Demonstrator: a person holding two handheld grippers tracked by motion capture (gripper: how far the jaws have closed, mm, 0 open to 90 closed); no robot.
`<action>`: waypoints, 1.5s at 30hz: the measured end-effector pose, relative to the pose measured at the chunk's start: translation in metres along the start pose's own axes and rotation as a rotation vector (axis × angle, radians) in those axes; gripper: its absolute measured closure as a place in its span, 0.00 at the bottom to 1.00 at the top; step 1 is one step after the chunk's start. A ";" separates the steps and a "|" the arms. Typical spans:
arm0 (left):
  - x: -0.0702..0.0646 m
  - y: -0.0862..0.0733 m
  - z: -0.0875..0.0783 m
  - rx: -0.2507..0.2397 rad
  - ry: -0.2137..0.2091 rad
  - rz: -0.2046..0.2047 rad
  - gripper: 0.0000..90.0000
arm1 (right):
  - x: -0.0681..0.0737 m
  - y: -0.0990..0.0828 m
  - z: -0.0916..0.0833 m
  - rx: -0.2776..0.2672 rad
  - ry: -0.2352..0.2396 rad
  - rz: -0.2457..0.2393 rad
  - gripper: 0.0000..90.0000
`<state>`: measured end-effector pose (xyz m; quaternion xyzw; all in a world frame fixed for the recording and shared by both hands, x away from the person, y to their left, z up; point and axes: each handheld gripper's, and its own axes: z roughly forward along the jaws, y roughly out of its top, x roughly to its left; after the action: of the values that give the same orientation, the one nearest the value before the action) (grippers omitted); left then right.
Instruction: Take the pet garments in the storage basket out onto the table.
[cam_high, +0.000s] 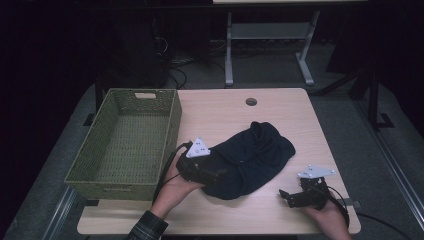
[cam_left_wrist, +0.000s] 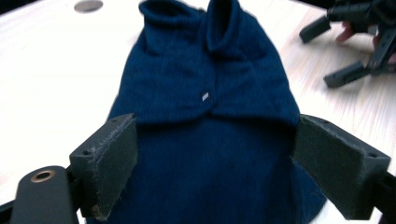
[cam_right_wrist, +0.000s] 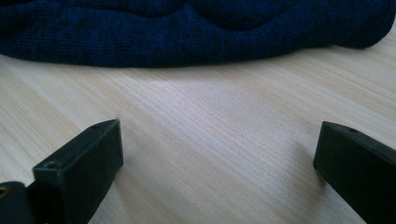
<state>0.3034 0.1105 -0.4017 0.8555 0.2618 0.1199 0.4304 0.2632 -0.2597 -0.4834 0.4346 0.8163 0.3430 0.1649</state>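
On the light wood table (cam_high: 280, 107) from the high view, biggest thing first: a green woven basket (cam_high: 172, 125) takes up the whole left side, long and deep, with a handle slot cut in its far wall. I can see its woven floor. Just right of it, around the middle of the tabletop, lies a dark navy knit garment (cam_high: 257, 155), bunched into a rough oval with what looks like a collar or neck opening poking up at its far end. It's flat on the wood, close to the basket but not touching it as far as I can tell. There's also a small round cable hole (cam_high: 251, 101) in the tabletop, past the garment.

My left gripper (cam_high: 212, 175) sits at the near left edge of the garment, low over the fabric. From the left gripper view its jaws are spread wide with the navy knit (cam_left_wrist: 205, 121) lying between and beyond them, and the pads aren't pressing on the cloth, so it's open, nothing pinched.

My right gripper (cam_high: 289, 197) is off at the near right part of the table, apart from the garment. Its own view shows both jaws standing wide over bare wood (cam_right_wrist: 210, 140), with the edge of the navy fabric (cam_right_wrist: 196, 32) a bit ahead of them. Open too, holding nothing.
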 end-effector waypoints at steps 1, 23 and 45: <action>-0.002 -0.003 -0.001 -0.002 0.001 -0.007 0.15 | 0.000 0.000 0.000 0.000 0.000 0.000 0.01; -0.033 -0.069 -0.008 0.133 0.025 -0.057 0.15 | 0.000 0.000 0.000 0.001 0.000 0.001 0.01; -0.038 -0.085 0.003 0.197 0.066 -0.029 0.14 | 0.000 0.000 0.000 0.000 0.000 0.000 0.01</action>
<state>0.2435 0.1296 -0.4710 0.8854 0.2986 0.1155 0.3370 0.2631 -0.2597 -0.4833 0.4346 0.8164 0.3428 0.1647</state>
